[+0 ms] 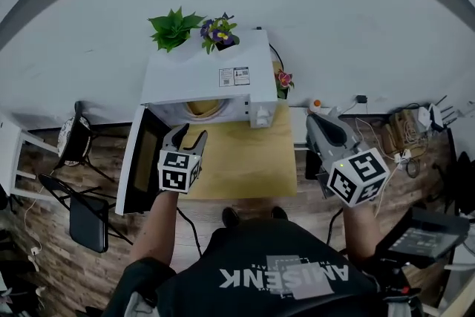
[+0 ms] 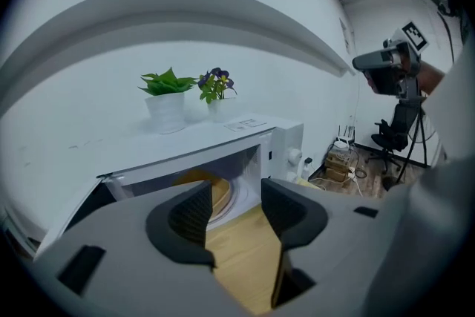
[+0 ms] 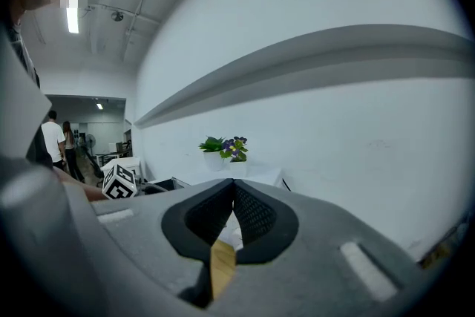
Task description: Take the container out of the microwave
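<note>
The white microwave [image 1: 215,74] stands at the back of a wooden table [image 1: 245,163], its door [image 1: 141,159] swung open to the left. Inside sits a tan container [image 1: 203,108], also visible through the opening in the left gripper view, container [image 2: 220,189]. My left gripper [image 1: 190,133] hovers in front of the cavity with its jaws open and nothing between them; the left gripper [image 2: 236,208] points at the container from a short distance. My right gripper [image 1: 315,119] is off to the right of the microwave, shut and empty; the right gripper [image 3: 232,191] shows pads touching.
Two potted plants [image 1: 176,27] [image 1: 219,32] sit on top of the microwave, and a small flower pot [image 1: 283,82] stands at its right. A black chair [image 1: 85,215] is at the left of the table. Cables and boxes [image 1: 401,131] lie on the floor at right.
</note>
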The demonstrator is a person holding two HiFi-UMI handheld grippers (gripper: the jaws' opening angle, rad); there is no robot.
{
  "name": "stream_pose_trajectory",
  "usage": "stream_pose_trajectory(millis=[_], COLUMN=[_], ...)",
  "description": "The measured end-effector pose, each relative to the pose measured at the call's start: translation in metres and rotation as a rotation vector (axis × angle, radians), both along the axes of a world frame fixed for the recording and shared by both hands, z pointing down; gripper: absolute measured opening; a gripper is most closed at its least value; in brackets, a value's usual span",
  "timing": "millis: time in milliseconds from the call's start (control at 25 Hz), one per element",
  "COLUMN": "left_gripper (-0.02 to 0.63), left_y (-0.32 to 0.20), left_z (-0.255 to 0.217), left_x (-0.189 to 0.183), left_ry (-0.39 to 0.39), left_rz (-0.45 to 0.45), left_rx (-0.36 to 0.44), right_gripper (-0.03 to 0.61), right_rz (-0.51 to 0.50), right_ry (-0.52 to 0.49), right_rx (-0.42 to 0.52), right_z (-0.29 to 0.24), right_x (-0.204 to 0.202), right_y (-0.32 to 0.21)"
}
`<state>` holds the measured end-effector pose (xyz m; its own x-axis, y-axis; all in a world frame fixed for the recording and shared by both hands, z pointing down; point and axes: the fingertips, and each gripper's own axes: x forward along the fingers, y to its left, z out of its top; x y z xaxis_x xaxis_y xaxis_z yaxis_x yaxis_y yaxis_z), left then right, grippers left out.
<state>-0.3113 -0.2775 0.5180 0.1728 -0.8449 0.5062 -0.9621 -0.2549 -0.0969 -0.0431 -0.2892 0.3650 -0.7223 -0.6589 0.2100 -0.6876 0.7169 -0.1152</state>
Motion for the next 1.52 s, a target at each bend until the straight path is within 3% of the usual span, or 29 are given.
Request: stream_pose_trajectory(millis=[240,400,680,960,1280,1520], left_gripper=[0.215,0.215,0.215,0.192,0.190,0.150], left_y=[-0.032,-0.062,-0.093,-0.116,-0.123,-0.128], left_z=[0.047,0.083,0.127,0.148,0.168,0.167], left_x=[0.000,-0.008,-0.019,-0.023,-0.023,-0.018], left_ry=[-0.107,-0.253,-0.403,-0.438,-0.528,-0.522], left_rz=[0.122,0.205,0.287,0.287,0.335,0.343], left_rx=[-0.087,-0.152,-0.212,-0.247,-0.332,-0.334], right_gripper=[0.005,0.005,0.005,0.005,0.005,0.005], right_rz=[0.095,0.187,0.314,0.385,0.405,0.416], right_ry=[0.034,0.027,0.047,0.062,0.075,0.079], right_rx=[-0.033,-0.039,-0.080,-0.112,-0.124,-0.134], right_z=[0.016,0.020,0.034,0.042,0.045,0.048], right_x=[0.017,0.031,0.049,0.065,0.073,0.084], right_y=[0.006,0.009,0.020,0.025,0.028,0.028])
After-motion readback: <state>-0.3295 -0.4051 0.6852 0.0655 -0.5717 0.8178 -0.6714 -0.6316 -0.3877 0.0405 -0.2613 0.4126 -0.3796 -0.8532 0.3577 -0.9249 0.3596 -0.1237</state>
